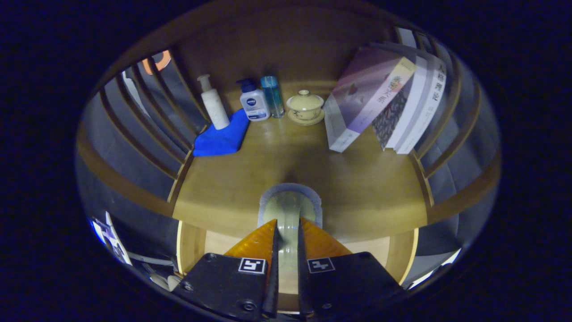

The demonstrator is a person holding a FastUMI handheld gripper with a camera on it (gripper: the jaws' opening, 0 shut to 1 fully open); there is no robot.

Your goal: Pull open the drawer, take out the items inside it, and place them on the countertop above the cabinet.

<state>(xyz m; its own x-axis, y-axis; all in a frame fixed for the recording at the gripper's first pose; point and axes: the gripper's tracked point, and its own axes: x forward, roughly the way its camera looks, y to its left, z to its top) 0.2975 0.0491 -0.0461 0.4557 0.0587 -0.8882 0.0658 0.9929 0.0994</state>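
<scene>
one pale, flat item (288, 210) sits pinched in your jaws, the gripper (287, 250) narrowed on it and holding it over the front lip of the desk (357, 188). below the fingers the open drawer (187, 246) shows its light wooden floor. you look to be at the placing step. next, ease forward and down onto the bare patch ahead, well short of the blue cloth (221, 136), the lidded cup (305, 107) and the leaning books (384, 100), then release.
</scene>
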